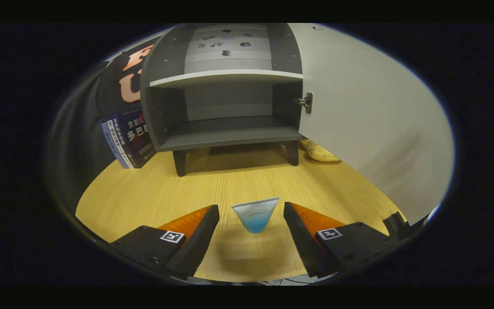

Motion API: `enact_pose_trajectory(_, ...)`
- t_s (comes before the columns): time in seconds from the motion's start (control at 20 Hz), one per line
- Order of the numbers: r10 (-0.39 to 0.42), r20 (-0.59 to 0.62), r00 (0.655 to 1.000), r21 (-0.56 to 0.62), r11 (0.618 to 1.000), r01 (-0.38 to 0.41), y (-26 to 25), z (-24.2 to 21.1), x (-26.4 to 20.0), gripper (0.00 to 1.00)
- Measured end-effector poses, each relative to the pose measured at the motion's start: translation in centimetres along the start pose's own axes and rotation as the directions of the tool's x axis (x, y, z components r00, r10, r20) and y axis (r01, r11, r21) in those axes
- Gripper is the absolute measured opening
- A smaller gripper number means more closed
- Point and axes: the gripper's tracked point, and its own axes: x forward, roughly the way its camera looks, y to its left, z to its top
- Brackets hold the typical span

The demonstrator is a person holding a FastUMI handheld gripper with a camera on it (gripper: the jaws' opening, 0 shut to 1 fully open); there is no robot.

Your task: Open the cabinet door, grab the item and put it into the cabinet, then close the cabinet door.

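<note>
Cabinet (225, 107), dark grey with short legs, stands on the wooden table (144, 197) at twelve o'clock from the gripper (251, 219), well beyond the fingertips, and its white door (371, 124) is swung wide open toward two o'clock, hung on a metal hinge (306, 102). Inside, a pale shelf (225, 78) splits the upper compartment from the lower one. A small blue cone-shaped cup (255, 214) sits on the table between the two fingers, touching neither; the claw is released, its jaws spread wide to either side of the cup. At ten o'clock, a few books (128, 138) lean beside the cabinet's left wall. At one o'clock a yellow object (320, 152) lies on the table just beside the door's foot.
</note>
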Motion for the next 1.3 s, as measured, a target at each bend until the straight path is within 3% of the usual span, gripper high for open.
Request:
enact_pose_trajectory(0.2, 0.002, -0.012, 1.000, -0.010, 1.000, -0.002, 0.1, 0.1, 0.3, 0.66)
enact_pose_trajectory(0.3, -0.009, -0.027, 1.000, -0.011, 1.000, 0.009, 0.2, 0.2, 0.0, 0.61)
enact_pose_trajectory(0.7, -0.012, -0.016, 1.000, -0.012, 1.000, 0.012, 1.7, 6.6, -3.8, 0.61)
enact_pose_trajectory(1.3, 0.069, 0.124, 0.990, 0.015, 0.997, -0.072, 6.5, 24.3, -9.0, 0.60)
